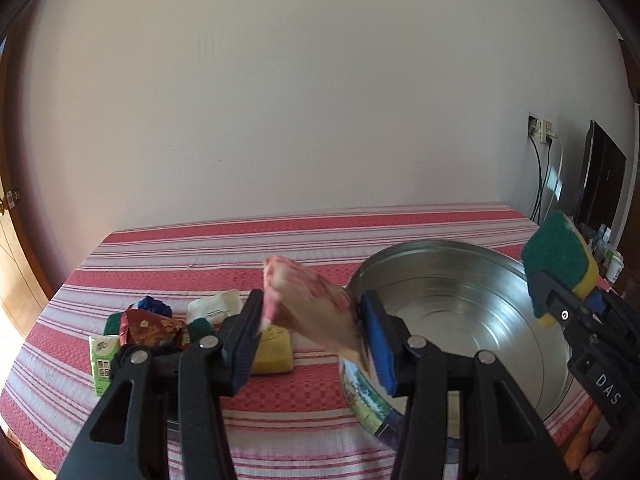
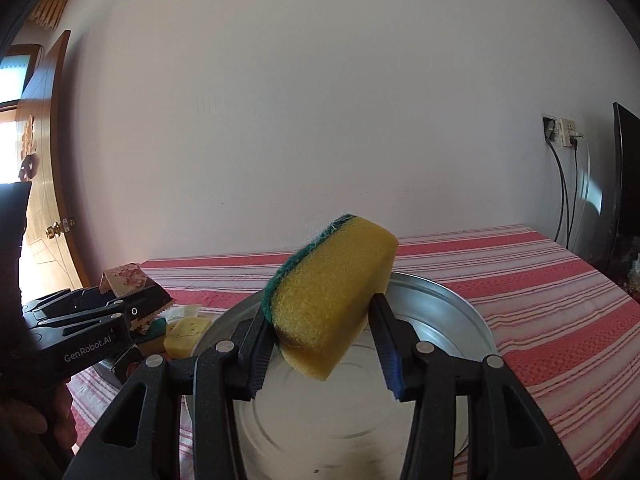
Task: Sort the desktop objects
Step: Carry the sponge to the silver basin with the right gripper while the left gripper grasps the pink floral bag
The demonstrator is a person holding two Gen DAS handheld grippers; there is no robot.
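Both loads go in the round metal tin [image 1: 460, 300]: left hand-held gripper [image 1: 312, 332] clamps pink floral packet [image 1: 308, 304], right hand-held gripper [image 2: 320, 344] clamps yellow-green sponge [image 2: 332, 296]; centre over tin w/ each before opening.

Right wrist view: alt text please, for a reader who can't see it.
The right gripper holds a yellow sponge with a green scrub side above a round metal tin on a red-striped tablecloth. At left, the left gripper holds a floral packet.
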